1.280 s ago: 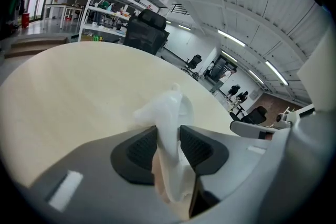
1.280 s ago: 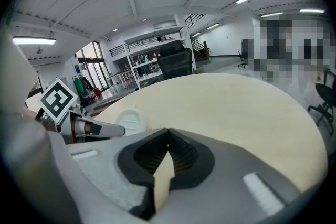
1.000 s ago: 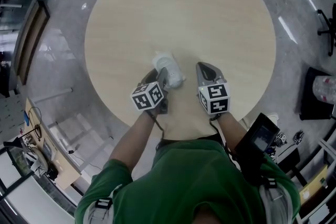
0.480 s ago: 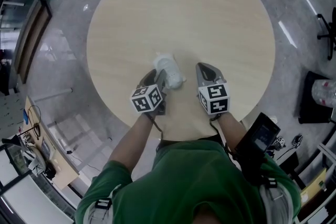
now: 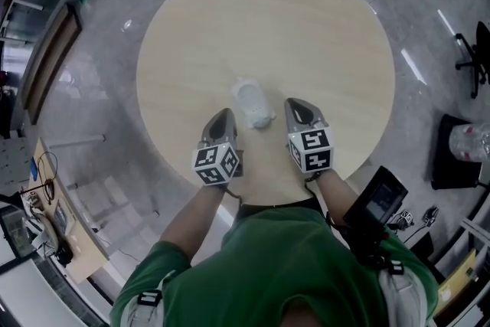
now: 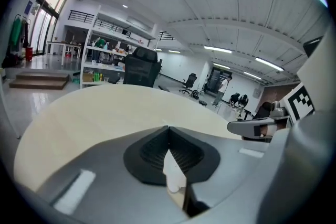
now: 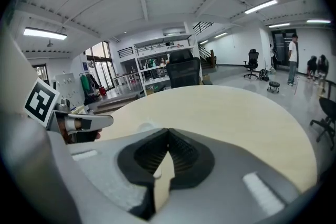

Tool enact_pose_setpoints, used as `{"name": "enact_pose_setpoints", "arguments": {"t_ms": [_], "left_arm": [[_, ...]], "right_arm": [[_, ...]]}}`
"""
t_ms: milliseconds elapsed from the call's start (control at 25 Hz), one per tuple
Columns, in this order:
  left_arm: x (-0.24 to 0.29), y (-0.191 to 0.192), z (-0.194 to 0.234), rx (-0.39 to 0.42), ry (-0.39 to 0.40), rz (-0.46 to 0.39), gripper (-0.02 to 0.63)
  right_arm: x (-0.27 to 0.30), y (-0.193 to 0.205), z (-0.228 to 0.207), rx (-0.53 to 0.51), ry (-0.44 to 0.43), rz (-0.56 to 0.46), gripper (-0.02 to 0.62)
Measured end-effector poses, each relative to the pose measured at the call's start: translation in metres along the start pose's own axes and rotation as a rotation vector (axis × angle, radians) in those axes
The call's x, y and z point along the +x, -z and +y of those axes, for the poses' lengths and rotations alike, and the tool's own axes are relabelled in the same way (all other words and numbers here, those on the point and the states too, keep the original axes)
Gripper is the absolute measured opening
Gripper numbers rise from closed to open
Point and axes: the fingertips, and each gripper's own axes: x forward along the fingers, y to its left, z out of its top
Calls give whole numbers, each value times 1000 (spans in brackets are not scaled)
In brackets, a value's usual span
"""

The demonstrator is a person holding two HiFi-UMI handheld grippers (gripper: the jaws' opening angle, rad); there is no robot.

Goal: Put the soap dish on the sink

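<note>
One soap dish (image 5: 253,105) lies between left gripper (image 5: 223,116) and right gripper (image 5: 298,105).

Pale wood table (image 5: 306,27); white soap dish (image 5: 251,103); green shirt (image 5: 283,256).

A round table (image 5: 306,27) of pale wood stands on a glossy grey floor (image 5: 92,96). One small white soap dish (image 5: 253,105) lies on its top, nearer the person's edge.

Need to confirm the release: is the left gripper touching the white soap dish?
Apart. The head view shows bare table between the left gripper and the soap dish; its jaws have just closed, with nothing between them.
</note>
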Motion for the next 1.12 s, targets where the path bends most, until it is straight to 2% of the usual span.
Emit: {"name": "enact_pose_setpoints", "arguments": {"t_ms": [240, 600, 1120], "left_arm": [[-39, -18, -11, 29, 49, -88, 6], [-106, -54, -39, 190, 111, -288, 6], [-200, -60, -56, 160, 196, -374, 6]], "right_arm": [[-28, -13, 34, -44, 15, -47, 2], [-85, -37, 81, -124, 55, -148, 2], [-172, -38, 156, -204, 106, -266, 2]]}}
